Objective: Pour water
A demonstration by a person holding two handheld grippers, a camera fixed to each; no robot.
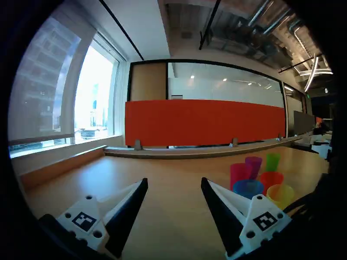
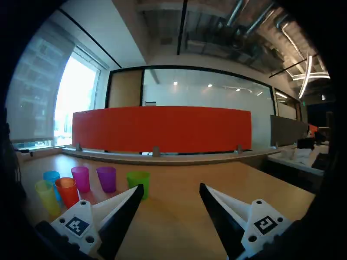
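Several translucent plastic cups stand grouped on the wooden table. In the left gripper view they sit at the right: a blue cup [image 1: 248, 189], a yellow cup [image 1: 280, 195], an orange cup [image 1: 271, 179], a pink cup [image 1: 240, 172], a purple cup [image 1: 253, 165] and a green cup [image 1: 273, 161]. My left gripper [image 1: 174, 183] is open above the table, left of them, with nothing between its fingers. In the right gripper view the cups stand at the left: yellow [image 2: 47, 197], orange [image 2: 68, 190], blue [image 2: 51, 177], pink [image 2: 80, 178], purple [image 2: 106, 178], green [image 2: 139, 182]. My right gripper [image 2: 170, 187] is open and holds nothing.
A long orange partition [image 1: 204, 122] runs along the table's far edge [image 1: 195, 152]. Large windows [image 1: 93, 102] line the left wall. Another desk with white and dark items [image 2: 303, 157] stands at the far right.
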